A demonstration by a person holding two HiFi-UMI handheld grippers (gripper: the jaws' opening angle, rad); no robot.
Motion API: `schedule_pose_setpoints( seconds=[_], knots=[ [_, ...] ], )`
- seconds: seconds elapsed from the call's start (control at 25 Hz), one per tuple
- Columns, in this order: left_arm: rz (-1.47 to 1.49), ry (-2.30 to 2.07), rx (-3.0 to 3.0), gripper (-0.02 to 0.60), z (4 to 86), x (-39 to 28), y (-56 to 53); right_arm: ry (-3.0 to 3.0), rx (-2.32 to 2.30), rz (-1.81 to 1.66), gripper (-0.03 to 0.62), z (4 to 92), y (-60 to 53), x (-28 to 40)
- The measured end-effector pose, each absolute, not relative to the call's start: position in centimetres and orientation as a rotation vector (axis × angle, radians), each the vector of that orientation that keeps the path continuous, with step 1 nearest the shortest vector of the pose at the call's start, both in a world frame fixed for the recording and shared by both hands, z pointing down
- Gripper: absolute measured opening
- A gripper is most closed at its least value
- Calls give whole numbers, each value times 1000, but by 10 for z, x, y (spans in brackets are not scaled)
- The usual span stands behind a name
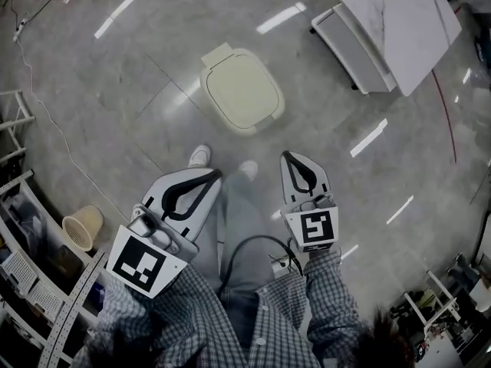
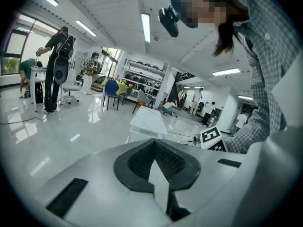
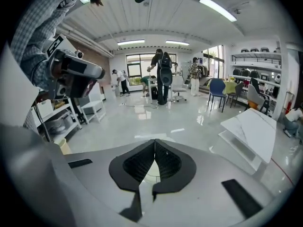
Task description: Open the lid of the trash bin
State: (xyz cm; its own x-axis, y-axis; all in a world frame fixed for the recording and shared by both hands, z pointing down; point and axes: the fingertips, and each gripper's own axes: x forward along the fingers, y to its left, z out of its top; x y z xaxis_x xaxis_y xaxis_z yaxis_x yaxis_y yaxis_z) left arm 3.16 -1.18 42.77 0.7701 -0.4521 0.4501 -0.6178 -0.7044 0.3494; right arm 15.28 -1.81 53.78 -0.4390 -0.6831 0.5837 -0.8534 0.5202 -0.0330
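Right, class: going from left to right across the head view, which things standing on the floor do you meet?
small beige basket → trash bin, lid down → white table

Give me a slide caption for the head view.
Closed cream trash bin on the floor ahead; left tool and right tool both shut, holding nothing.

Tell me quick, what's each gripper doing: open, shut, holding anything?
Left gripper: shut, jaw tips together, nothing between them.
Right gripper: shut, jaw tips together, holding nothing.
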Motion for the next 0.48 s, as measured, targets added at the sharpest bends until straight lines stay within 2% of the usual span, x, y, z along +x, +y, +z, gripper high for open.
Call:
schedule_pose_setpoints(
  seconds=[0.48],
  knots=[
    [495,-769,2444,5,509,31,-13,-2182,1107,535,20,660,-30,138]
  ],
)
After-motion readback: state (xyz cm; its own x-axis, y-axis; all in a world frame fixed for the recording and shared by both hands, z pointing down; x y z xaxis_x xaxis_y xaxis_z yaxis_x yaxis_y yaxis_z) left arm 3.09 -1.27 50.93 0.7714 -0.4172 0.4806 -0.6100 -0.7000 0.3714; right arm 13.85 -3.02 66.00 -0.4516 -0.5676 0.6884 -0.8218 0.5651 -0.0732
